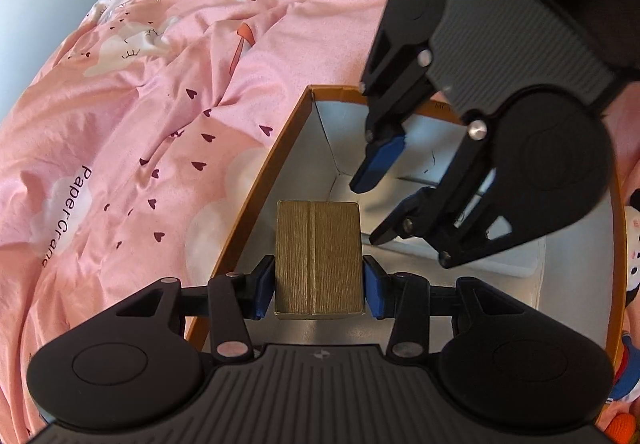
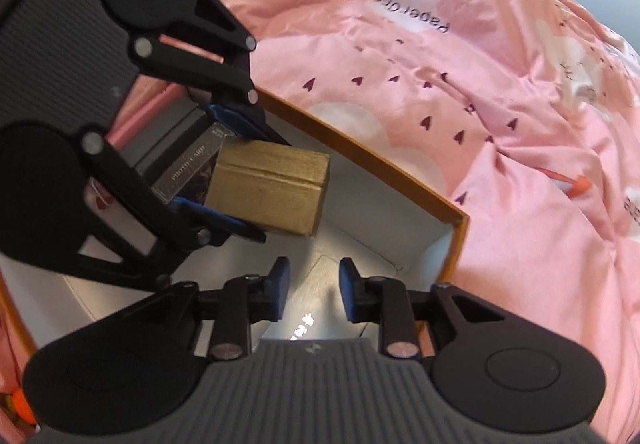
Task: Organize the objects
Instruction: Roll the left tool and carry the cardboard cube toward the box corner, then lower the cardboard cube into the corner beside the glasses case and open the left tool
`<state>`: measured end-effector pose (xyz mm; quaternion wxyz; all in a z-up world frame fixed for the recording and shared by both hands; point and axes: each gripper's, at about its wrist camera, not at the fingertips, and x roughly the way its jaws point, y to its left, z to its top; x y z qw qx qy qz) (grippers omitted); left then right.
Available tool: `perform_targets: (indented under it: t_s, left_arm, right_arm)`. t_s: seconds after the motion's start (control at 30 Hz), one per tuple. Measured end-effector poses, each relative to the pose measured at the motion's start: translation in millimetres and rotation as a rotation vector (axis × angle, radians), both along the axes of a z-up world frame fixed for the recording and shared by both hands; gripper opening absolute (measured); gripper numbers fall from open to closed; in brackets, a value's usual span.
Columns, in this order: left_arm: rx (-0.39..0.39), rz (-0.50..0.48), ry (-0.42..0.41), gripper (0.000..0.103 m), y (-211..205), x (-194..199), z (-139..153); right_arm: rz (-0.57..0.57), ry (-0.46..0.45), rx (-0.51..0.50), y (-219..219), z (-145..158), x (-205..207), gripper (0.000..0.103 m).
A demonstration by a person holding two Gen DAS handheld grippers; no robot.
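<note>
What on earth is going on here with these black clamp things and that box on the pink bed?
A person is tidying with two hand-held grippers. The left gripper has its jaws shut on a small gold-brown ridged block, holding it over the inside of an open orange-rimmed cardboard box with a white interior that sits on the pink printed bedsheet. The right gripper hovers over the same box, jaws open and holding nothing.
</note>
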<state>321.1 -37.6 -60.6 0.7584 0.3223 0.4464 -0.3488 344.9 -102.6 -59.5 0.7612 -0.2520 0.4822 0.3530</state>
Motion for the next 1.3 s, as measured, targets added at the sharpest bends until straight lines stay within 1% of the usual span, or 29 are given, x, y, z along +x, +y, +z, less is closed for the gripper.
perform_targets:
  t_s: [0.2, 0.37, 0.4, 0.47, 0.63, 0.77, 0.87, 0.9, 1.0, 1.1, 1.2, 1.3]
  left_arm:
    - [-0.034, 0.008, 0.025, 0.051, 8, 4, -3]
    - [-0.048, 0.003, 0.026, 0.051, 9, 5, -3]
    - [-0.051, 0.004, 0.025, 0.051, 8, 5, -3]
    - [-0.055, 0.004, 0.024, 0.051, 8, 5, -4]
    - [-0.047, -0.004, 0.02, 0.051, 5, 3, -6]
    - [-0.034, -0.023, 0.016, 0.051, -1, 0, -8]
    - [-0.036, -0.049, 0.007, 0.051, -5, -1, -8]
    - [-0.032, -0.052, 0.005, 0.052, -8, 0, -8]
    - [-0.004, -0.089, -0.041, 0.052, -18, -1, -9]
    - [0.014, -0.126, -0.052, 0.052, -28, 0, -13]
    - [0.029, -0.148, -0.063, 0.052, -38, 2, -18]
    - [0.04, -0.181, -0.087, 0.052, -47, -1, -23]
  right_arm:
    - [0.041, 0.018, -0.065, 15, -19, 15, 0.032]
    - [0.069, 0.017, -0.148, 25, -34, 18, 0.03]
    - [0.068, 0.022, -0.156, 26, -35, 18, 0.031]
    - [0.057, 0.029, -0.165, 27, -35, 19, 0.031]
    - [0.071, 0.094, -0.185, 24, -34, 16, 0.03]
    - [0.081, 0.088, -0.184, 22, -31, 11, 0.03]
    - [0.086, 0.057, -0.171, 16, -20, 4, 0.031]
    - [0.087, 0.051, -0.161, 12, -13, 2, 0.031]
    - [0.083, 0.016, -0.129, -3, 12, -7, 0.032]
    - [0.073, -0.033, -0.121, -19, 34, -14, 0.032]
    - [0.051, -0.051, -0.11, -33, 47, -18, 0.032]
    - [0.038, -0.041, -0.073, -41, 53, -20, 0.032]
